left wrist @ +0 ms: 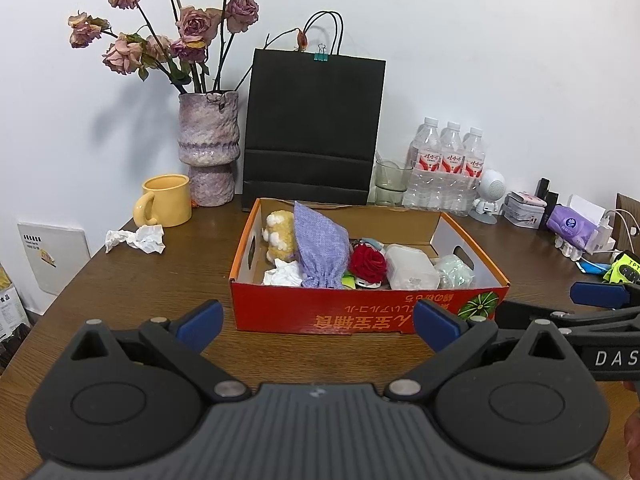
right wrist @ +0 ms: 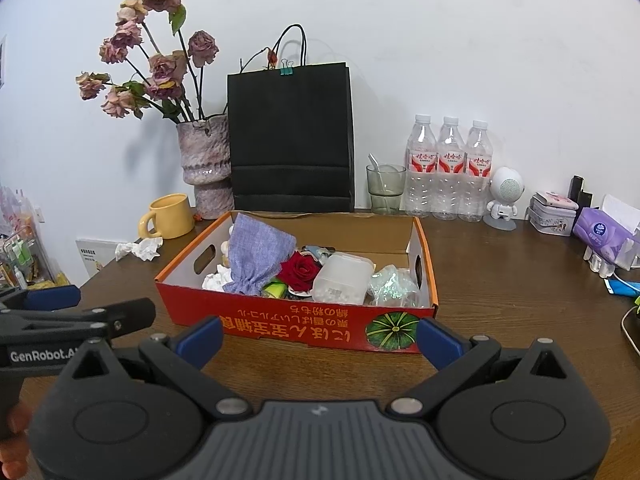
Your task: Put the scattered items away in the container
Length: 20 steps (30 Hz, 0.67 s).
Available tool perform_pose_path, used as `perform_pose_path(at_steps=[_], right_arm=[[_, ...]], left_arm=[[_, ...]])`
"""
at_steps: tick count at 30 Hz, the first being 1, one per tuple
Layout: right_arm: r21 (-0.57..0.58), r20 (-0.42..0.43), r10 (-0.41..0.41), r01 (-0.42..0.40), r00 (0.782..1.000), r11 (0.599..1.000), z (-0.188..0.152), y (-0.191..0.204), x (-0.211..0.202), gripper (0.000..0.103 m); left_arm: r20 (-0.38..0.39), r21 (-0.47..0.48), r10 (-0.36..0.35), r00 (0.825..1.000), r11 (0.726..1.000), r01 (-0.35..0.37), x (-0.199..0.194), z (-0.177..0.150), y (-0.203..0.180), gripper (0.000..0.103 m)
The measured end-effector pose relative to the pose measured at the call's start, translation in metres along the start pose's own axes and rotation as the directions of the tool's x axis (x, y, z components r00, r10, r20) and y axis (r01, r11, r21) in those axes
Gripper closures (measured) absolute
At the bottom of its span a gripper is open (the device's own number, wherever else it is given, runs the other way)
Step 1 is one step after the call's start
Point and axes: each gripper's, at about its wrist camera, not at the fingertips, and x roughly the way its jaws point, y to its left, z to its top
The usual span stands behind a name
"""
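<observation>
Both grippers hang low over a dark wood-grain table (left wrist: 160,280), near side of the box (left wrist: 360,312). Left gripper (left wrist: 318,322): jaws spread wide, blue pads empty. Right gripper (right wrist: 320,338): same, spread wide, nothing held.

Box is red printed cardboard, orange rim, oval hand-holes in the end walls, a pumpkin picture on its front. Inside: lilac woven drawstring pouch (left wrist: 320,250) leaning over a fuzzy cream plush (left wrist: 280,236), crumpled white tissue (left wrist: 284,274), velvety red rose (left wrist: 368,264), frosted rounded plastic tub (left wrist: 410,266), pale green crinkly wrap (left wrist: 454,272).

Outside the box, on the table to its left: another crumpled tissue wad (left wrist: 136,239), just in front of a glossy yellow mug (left wrist: 166,200). Behind: rough mottled pink vase (left wrist: 209,146) with dried roses, matte black paper bag (left wrist: 314,128), three clear ribbed bottles (left wrist: 450,164).
</observation>
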Motion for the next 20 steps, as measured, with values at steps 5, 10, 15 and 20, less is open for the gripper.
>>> perform_pose_path(at_steps=[5,10,15,20], right_arm=[[0.000,0.000,0.000,0.000,1.000,1.000,0.0002,-0.0001,0.0000,0.000],[0.001,-0.002,-0.001,0.001,1.000,1.000,-0.0017,-0.0006,-0.0005,0.000],[0.002,-0.002,-0.003,0.003,1.000,1.000,-0.0044,-0.0018,-0.0010,0.000],[0.003,-0.004,-0.003,0.003,1.000,1.000,-0.0052,-0.0024,-0.0012,0.000]], left_arm=[[0.000,-0.001,0.000,1.000,1.000,0.000,0.0001,-0.0003,-0.0002,0.000],[-0.002,0.001,0.004,1.000,1.000,-0.004,-0.0002,-0.0013,0.0008,0.000],[-0.004,-0.008,-0.002,1.000,1.000,0.002,0.0010,-0.0015,0.0009,0.000],[0.008,0.013,-0.002,1.000,1.000,0.001,0.0009,-0.0032,-0.0019,0.000]])
